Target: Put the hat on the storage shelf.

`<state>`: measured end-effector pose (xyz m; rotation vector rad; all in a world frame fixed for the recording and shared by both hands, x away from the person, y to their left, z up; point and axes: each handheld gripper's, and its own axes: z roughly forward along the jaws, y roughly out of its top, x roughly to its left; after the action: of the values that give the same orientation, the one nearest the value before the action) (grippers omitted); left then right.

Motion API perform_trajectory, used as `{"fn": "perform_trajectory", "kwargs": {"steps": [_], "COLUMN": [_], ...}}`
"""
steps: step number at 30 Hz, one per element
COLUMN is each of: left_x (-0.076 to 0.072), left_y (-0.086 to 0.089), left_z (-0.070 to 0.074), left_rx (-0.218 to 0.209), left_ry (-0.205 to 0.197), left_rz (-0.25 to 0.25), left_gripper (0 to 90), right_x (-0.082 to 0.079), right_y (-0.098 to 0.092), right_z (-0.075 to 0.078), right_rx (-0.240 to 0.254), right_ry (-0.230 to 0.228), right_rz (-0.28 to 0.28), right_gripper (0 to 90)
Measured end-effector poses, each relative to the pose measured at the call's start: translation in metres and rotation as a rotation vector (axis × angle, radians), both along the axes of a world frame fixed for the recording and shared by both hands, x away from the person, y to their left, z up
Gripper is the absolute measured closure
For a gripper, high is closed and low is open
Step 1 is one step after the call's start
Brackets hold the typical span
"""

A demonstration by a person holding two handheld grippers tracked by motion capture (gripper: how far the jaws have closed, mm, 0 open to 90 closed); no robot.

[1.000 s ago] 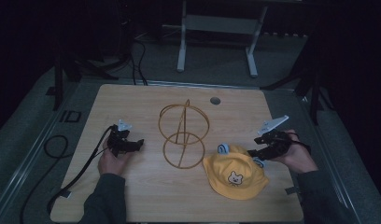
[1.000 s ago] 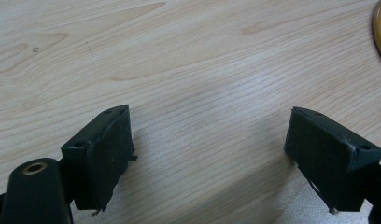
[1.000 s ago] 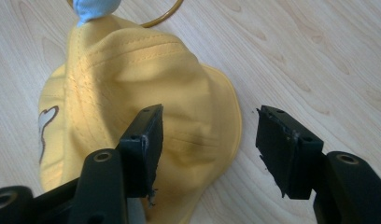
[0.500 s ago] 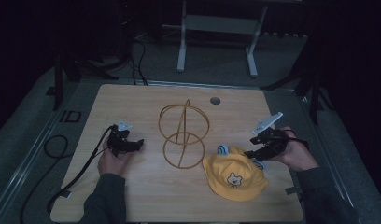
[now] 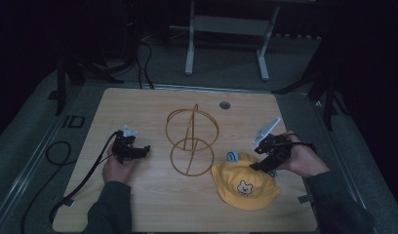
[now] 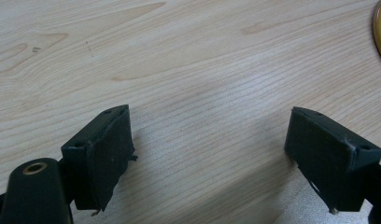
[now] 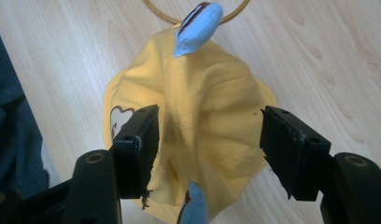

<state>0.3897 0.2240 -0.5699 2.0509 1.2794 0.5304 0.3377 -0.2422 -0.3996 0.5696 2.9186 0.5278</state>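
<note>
A yellow hat (image 5: 246, 185) with a bear face and blue ears (image 5: 232, 156) lies flat at the table's front right, beside a gold wire stand (image 5: 191, 141) in the middle. My right gripper (image 5: 256, 168) hovers over the hat's right edge. In the right gripper view its jaws (image 7: 209, 112) stand apart above the hat's crown (image 7: 212, 93) without pressing it, and they have just been opening. One blue ear (image 7: 195, 30) points at the gold ring (image 7: 235, 11). My left gripper (image 5: 146, 148) rests open on bare wood (image 6: 209, 116), left of the stand.
A round cable hole (image 5: 225, 105) sits near the table's far edge. The left gripper's cable (image 5: 85, 175) trails off the front left. A metal frame (image 5: 226, 29) stands on the floor beyond the table. A dark sleeve (image 7: 11, 116) borders the hat.
My right gripper has shifted slightly left over the hat and tilted more. The left gripper and the hat have stayed in place.
</note>
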Motion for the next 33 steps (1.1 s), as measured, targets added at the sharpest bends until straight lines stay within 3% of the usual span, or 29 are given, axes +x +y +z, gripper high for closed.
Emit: {"fn": "perform_trajectory", "kwargs": {"steps": [7, 15, 17, 20, 24, 33], "left_x": [0.0, 0.0, 0.0, 0.0, 0.0, 0.0], "left_y": [0.0, 0.0, 0.0, 0.0, 0.0, 0.0], "left_z": [0.0, 0.0, 0.0, 0.0, 0.0, 0.0], "left_rx": [0.0, -0.001, -0.001, -0.001, -0.001, -0.002], "left_ry": [0.0, 0.0, -0.001, -0.001, -0.001, -0.001], "left_rz": [0.0, 0.0, -0.001, -0.001, -0.001, 0.0], "left_gripper": [15.0, 15.0, 15.0, 15.0, 15.1, 15.0], "right_x": [0.002, 0.007, 0.009, 0.011, 0.01, 0.007], "right_y": [0.011, 0.02, 0.022, 0.023, 0.026, 0.027], "right_z": [-0.008, -0.018, -0.021, -0.023, -0.019, -0.005], "right_rx": [-0.061, -0.116, -0.13, -0.132, -0.148, -0.153], "right_ry": [0.032, 0.079, 0.093, 0.142, 0.132, 0.12], "right_rz": [0.023, 0.026, 0.021, 0.041, 0.062, 0.097], "right_gripper": [38.0, 45.2, 50.4, 65.2, 73.5, 74.4]}}
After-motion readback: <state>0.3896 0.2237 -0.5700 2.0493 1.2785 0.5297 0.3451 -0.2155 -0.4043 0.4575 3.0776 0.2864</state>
